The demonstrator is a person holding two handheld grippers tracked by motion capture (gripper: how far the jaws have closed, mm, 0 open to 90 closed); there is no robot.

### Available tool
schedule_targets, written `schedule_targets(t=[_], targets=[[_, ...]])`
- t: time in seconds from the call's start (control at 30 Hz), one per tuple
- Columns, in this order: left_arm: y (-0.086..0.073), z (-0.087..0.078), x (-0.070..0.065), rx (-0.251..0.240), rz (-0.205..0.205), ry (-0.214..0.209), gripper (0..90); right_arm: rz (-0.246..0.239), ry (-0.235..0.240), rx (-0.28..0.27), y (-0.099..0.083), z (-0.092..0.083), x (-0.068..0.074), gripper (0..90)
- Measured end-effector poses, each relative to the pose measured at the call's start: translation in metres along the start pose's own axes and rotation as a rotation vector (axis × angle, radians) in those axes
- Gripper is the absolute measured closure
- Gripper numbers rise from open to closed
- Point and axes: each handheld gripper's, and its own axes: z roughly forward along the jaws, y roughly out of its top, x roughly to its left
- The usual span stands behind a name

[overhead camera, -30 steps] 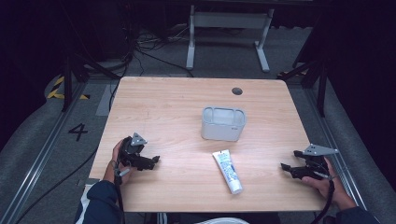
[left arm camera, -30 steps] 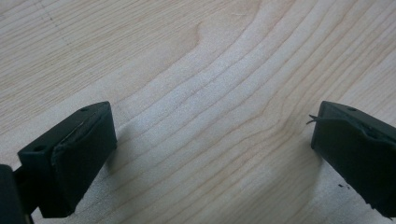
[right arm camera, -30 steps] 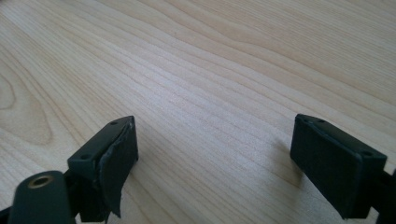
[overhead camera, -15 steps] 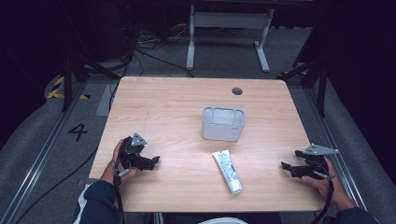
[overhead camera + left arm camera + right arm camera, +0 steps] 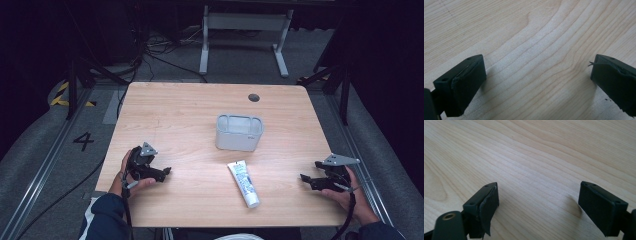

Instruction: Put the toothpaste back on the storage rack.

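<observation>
A light wood-grain worktop [image 5: 180, 115] with rounded corners stands in a dim room, lit from above so that its surface is the brightest area. Near its far edge sits a small round dark cable port [image 5: 254, 97]. The grey floor [image 5: 35, 150] around it fades into near-black at the sides and back. A white number four [image 5: 83, 141] is marked on the floor to the left, beside a metal floor rail [image 5: 47, 167] that runs diagonally. Yellow-and-black hazard tape [image 5: 62, 95] lies farther back on the left. Black cables [image 5: 150, 50] trail across the floor behind the worktop, near a white metal stand frame [image 5: 242, 22] with two splayed feet
</observation>
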Motion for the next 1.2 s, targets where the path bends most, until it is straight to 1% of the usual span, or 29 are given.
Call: schedule_targets(t=[0.03, 0.07, 0.13, 0.17, 0.2, 0.23, 0.33, 0.37, 0.4, 0.47, 0.7, 0.8, 0.83, 0.9, 1.0, 1.03, 1.1, 1.17, 1.2], targets=[[0.0, 0.0, 0.0, 0.0, 0.001, -0.001, 0.4, -0.001, 0.009, 0.002, 0.001, 0.0, 0.002, 22.3], [0.0, 0.0, 0.0, 0.0, 0.001, -0.001, 0.4, -0.001, 0.009, 0.002, 0.001, 0.0, 0.002, 22.3], [0.0, 0.0, 0.0, 0.0, 0.001, 0.0, 0.5, -0.011, 0.031, 0.009, 0.005, -0.001, 0.006, 23.2], [0.0, 0.0, 0.0, -0.001, 0.002, 0.002, 0.5, -0.022, 0.037, 0.004, 0.007, -0.002, 0.008, 23.7], [0.0, 0.0, 0.0, -0.001, 0.001, 0.002, 0.5, -0.017, 0.055, -0.004, 0.01, -0.003, 0.012, 24.1], [0.0, 0.0, 0.0, -0.001, 0.01, 0.004, 0.5, -0.015, 0.068, -0.008, 0.012, -0.004, 0.014, 24.1], [0.0, 0.0, 0.0, -0.001, 0.01, 0.004, 0.5, -0.036, 0.093, -0.024, 0.021, -0.006, 0.025, 24.5], [0.0, 0.0, 0.0, 0.0, 0.002, 0.002, 0.5, -0.04, 0.101, -0.03, 0.024, -0.006, 0.028, 24.5], [0.0, 0.0, 0.0, 0.0, 0.002, 0.001, 0.5, -0.047, 0.108, -0.031, 0.027, -0.005, 0.031, 24.6], [0.0, 0.0, 0.0, -0.001, 0.001, 0.0, 0.5, -0.063, 0.117, -0.029, 0.031, -0.005, 0.037, 24.7], [0.0, 0.0, 0.0, -0.001, -0.002, 0.001, 0.5, -0.12, 0.175, -0.014, 0.045, 0.0, 0.063, 25.5], [0.0, 0.0, -0.001, 0.0, -0.003, 0.001, 0.5, -0.138, 0.194, -0.009, 0.052, 0.004, 0.074, 25.4], [0.0, 0.0, -0.001, 0.001, -0.002, 0.001, 0.5, -0.153, 0.198, -0.007, 0.054, 0.005, 0.078, 25.3], [0.0, 0.0, -0.001, 0.001, -0.003, 0.001, 0.5, -0.164, 0.203, 0.0, 0.059, 0.008, 0.086, 25.4], [0.0, 0.0, -0.001, 0.0, -0.004, 0.001, 0.5, -0.193, 0.212, 0.002, 0.064, 0.012, 0.095, 25.5], [0.0, 0.0, -0.001, 0.0, -0.004, 0.0, 0.5, -0.188, 0.218, 0.007, 0.066, 0.014, 0.097, 25.7], [0.0, 0.0, -0.001, 0.002, -0.005, 0.003, 0.5, -0.193, 0.226, 0.004, 0.071, 0.017, 0.102, 25.7], [0.0, 0.0, -0.001, 0.002, -0.003, 0.004, 0.5, -0.215, 0.223, 0.0, 0.078, 0.021, 0.109, 25.7], [0.0, 0.0, -0.001, 0.002, -0.002, 0.004, 0.6, -0.208, 0.237, -0.004, 0.082, 0.023, 0.112, 25.8]])
